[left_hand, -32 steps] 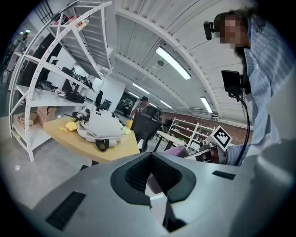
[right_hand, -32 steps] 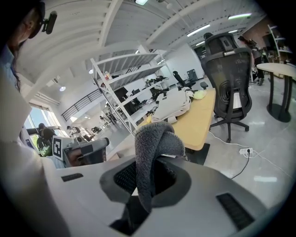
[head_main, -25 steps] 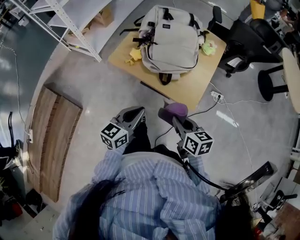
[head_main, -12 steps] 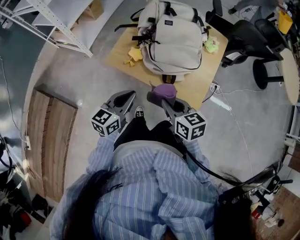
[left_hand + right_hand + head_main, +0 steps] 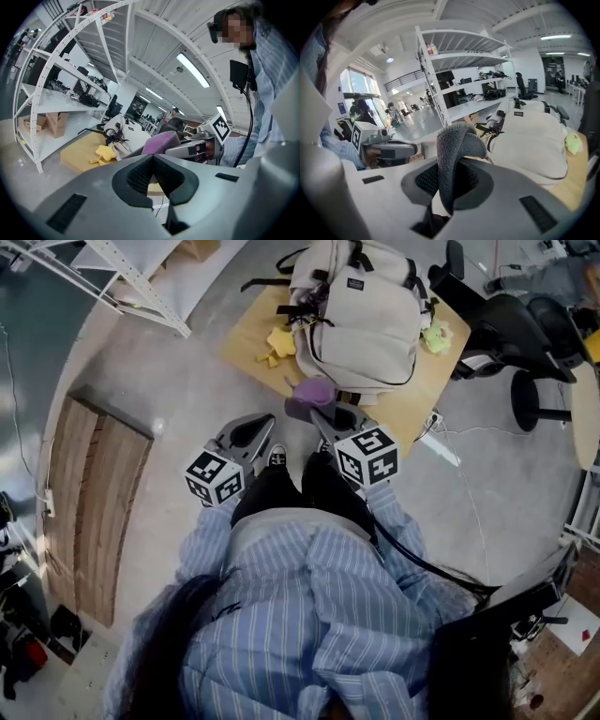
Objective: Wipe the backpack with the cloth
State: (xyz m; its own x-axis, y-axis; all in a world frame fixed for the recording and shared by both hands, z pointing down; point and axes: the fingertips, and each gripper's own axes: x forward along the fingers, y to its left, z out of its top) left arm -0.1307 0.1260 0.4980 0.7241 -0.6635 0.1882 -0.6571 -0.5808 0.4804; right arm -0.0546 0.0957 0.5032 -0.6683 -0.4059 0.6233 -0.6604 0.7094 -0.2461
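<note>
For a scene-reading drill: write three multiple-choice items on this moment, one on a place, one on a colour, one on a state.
1. Where does the backpack lie? A on the floor; B on the low table; C on an office chair.
2. What colour is the cloth? A purple; B white; C red.
3. How is the left gripper? A open; B shut on the cloth; C shut, empty.
Answers: 1 B, it rests on the tabletop; 2 A, the head view shows purple; 3 C, its jaws meet with nothing between, and the right gripper holds the cloth.
</note>
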